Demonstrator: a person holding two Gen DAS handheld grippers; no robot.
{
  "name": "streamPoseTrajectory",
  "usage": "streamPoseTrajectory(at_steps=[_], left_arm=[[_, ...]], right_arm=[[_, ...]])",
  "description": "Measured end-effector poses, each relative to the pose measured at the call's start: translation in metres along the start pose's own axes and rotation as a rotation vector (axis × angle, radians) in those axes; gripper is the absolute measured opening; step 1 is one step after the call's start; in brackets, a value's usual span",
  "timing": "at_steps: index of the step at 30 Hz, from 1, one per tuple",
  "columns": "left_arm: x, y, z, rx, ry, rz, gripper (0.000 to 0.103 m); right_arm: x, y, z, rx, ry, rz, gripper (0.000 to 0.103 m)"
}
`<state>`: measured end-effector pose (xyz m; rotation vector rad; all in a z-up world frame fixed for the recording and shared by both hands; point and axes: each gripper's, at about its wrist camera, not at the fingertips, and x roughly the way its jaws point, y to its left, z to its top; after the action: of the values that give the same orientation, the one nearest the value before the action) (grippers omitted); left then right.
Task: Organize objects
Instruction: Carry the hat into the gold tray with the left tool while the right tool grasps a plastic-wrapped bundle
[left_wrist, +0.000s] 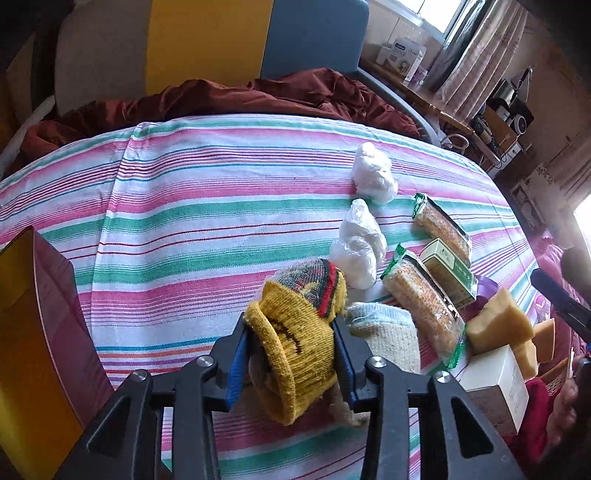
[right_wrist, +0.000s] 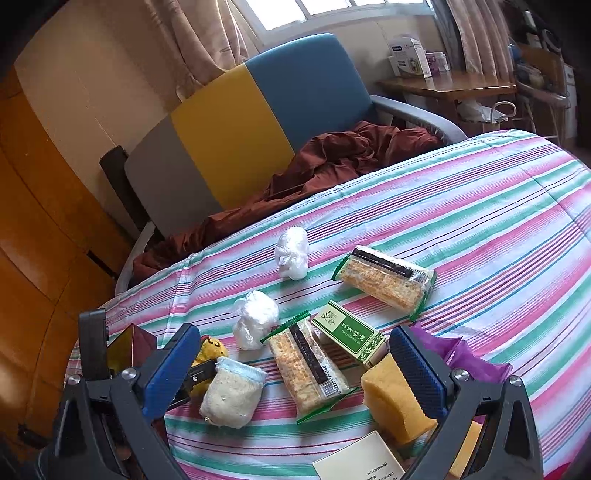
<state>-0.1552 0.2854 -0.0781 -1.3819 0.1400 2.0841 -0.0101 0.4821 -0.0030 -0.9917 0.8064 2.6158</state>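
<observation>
While much of the yellow sock (left_wrist: 295, 354) shows plainly in the left wrist view, its near end sinks behind the black frame of the left gripper (left_wrist: 291, 354), and a pale scrap under it is too blurred to name. The blue-padded fingers (left_wrist: 236, 365) press on both sides of that rolled sock, gripping it just above the striped bed cover (left_wrist: 184, 206). A second rolled sock, cream with a pale blue cuff (left_wrist: 384, 332), lies just right of the held one, apart from the fingers.

Farther along the bed lie two crumpled white plastic bags (left_wrist: 358, 251), one beyond the other. Right of them are two wrapped cracker packs (left_wrist: 424, 306), with a green box (left_wrist: 448, 271) between them. Yellow sponges (left_wrist: 498, 325) and a white box (left_wrist: 495, 387) sit at the near right, the box partly cut off by the frame edge (its print is unreadable). A dark red box (left_wrist: 33, 332) stands at the near left, cropped.

From the right wrist view, the right gripper (right_wrist: 291, 373) hangs with its fingers (right_wrist: 417, 373) spread wide and nothing pressed between them; one cracker pack (right_wrist: 306, 369) and the cream sock (right_wrist: 232, 395) lie in the gap below. One sponge (right_wrist: 391, 398) is half hidden behind the right-hand finger. A purple wrapper (right_wrist: 469, 358) peeks out beyond it.
</observation>
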Motion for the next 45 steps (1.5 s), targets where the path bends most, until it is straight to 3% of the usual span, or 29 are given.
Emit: streamPoseTrajectory(at_steps=[9,13,19,23,24,25,27,28,33,37,42,45], left_arm=[[-0.091,0.001,-0.039,0.041,-0.176,-0.042,0.039],[-0.119,0.018,-0.059,0.011,-0.222,-0.045,0.039],[-0.147,0.053,-0.084,-0.043,-0.268,0.002,0.039],[-0.159,0.078,-0.101,-0.094,-0.278,0.036,0.04],[-0.161,0.084,-0.106,-0.109,-0.277,0.044,0.04],[-0.163,0.092,-0.11,-0.126,-0.275,0.049,0.04],[-0.166,0.101,-0.115,-0.144,-0.279,0.066,0.04],[-0.168,0.103,-0.118,-0.15,-0.282,0.075,0.04],[-0.166,0.117,-0.131,-0.195,-0.281,0.105,0.04],[-0.167,0.129,-0.142,-0.238,-0.28,0.12,0.04],[-0.173,0.158,-0.147,-0.305,-0.284,0.166,0.04],[-0.174,0.181,-0.139,-0.336,-0.281,0.211,0.04]], right_arm=[[0.02,0.024,-0.013,-0.132,0.074,-0.043,0.102],[0.044,0.047,-0.018,-0.212,0.144,-0.043,0.088],[0.105,0.079,-0.003,-0.318,0.228,-0.113,0.077],[0.157,0.084,0.001,-0.357,0.303,-0.202,0.076],[0.167,0.083,0.0,-0.358,0.324,-0.213,0.069],[0.176,0.082,-0.002,-0.367,0.341,-0.225,0.048],[0.183,0.082,-0.007,-0.386,0.349,-0.243,0.042],[0.182,0.083,-0.007,-0.389,0.35,-0.231,0.038],[0.146,0.096,0.003,-0.423,0.276,-0.166,0.037],[0.102,0.119,-0.004,-0.466,0.211,-0.047,0.037],[0.057,0.145,-0.061,-0.59,0.255,0.136,0.037],[0.055,0.139,-0.102,-0.661,0.325,0.135,0.037]])
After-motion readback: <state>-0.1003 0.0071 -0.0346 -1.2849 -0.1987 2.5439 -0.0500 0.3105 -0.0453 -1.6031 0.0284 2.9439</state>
